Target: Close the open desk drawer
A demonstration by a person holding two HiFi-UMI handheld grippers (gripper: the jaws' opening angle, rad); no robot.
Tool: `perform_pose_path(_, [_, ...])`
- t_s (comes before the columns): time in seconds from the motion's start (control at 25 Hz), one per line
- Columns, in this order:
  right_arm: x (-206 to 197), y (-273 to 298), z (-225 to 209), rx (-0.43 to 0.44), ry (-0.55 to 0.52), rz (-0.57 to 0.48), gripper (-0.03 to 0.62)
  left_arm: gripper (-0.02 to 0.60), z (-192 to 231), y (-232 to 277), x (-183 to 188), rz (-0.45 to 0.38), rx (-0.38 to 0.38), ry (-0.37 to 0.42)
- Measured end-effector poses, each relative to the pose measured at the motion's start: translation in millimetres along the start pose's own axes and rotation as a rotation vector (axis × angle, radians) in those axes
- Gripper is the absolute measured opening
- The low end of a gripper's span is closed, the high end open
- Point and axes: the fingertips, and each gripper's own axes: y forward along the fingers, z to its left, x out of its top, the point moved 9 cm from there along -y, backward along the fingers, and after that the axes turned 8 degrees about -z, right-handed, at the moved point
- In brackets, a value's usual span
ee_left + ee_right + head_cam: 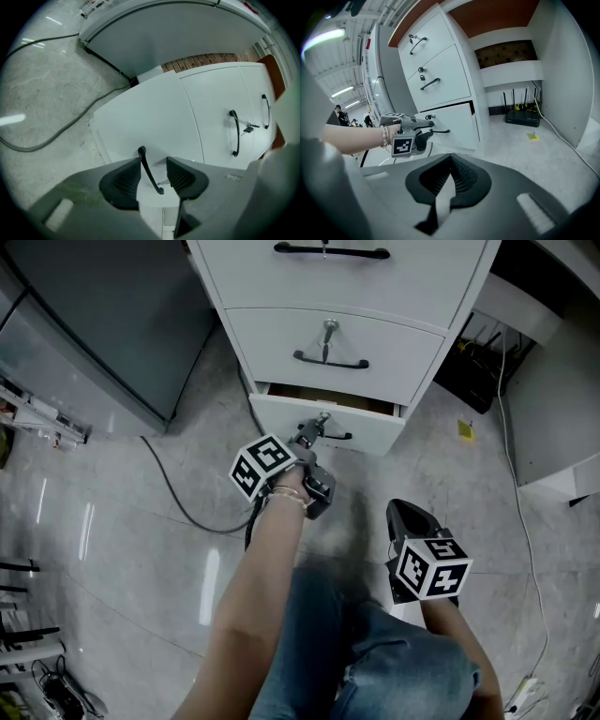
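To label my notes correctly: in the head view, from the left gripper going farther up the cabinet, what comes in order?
left gripper → open bottom drawer → middle drawer → top drawer

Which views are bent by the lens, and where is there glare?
Head view: little bending; pale glare streaks on the floor. Left gripper view: strong fisheye, dark corners, the cabinet fronts curve. Right gripper view: same bending; the ceiling lamp is overexposed.
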Motion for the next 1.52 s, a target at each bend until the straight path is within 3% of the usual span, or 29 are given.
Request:
perform_pose_path(1.08, [14.1,22.3,-20.4,-0.012,0.056,-0.014,-0.002,0.176,-9.6,36.0,8.2,-0.022,0.011,0.005])
perform_pose_path(1.52, [15.9,-0.9,-28.8,-0.082,0.074,-0.064,-0.002,0.176,-10.8,37.2,9.5,-0.006,0.030,-0.024])
